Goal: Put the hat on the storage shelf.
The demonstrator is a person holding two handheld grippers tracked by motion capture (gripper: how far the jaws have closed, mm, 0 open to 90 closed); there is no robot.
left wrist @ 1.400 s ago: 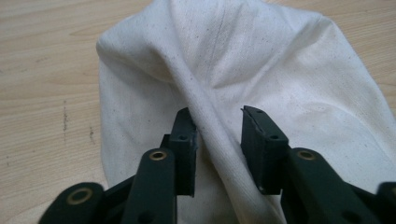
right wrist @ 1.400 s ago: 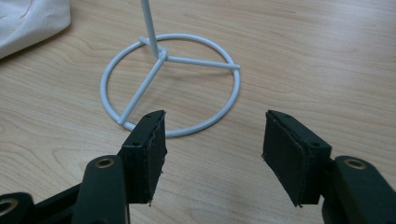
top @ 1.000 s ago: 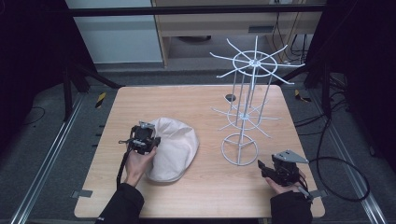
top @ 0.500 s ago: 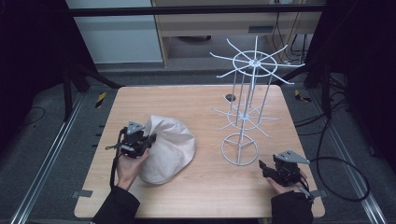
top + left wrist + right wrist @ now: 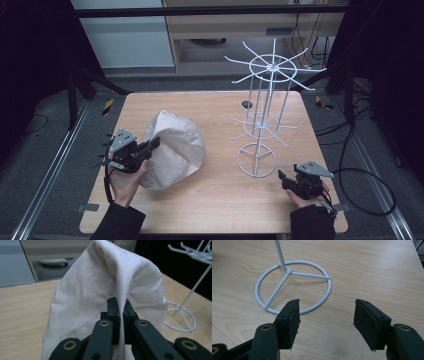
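Left gripper [image 5: 148, 148] jaws clamped on a fold of the cap [image 5: 175, 147]; the left gripper view shows white cloth [image 5: 107, 290] pinched between them. A second ago the cap lay flat on the table [image 5: 210, 205]. Now its left edge is raised and bunched, crown tipped right, far side resting on the wood at table left. Gripper has drawn left and nearer. Lift looks underway, likely toward the rack [image 5: 260, 125], standing right.

Right gripper [image 5: 286, 179] unchanged: low at near right, jaws apart, just beside the rack's base ring [image 5: 292, 287], holding nothing.
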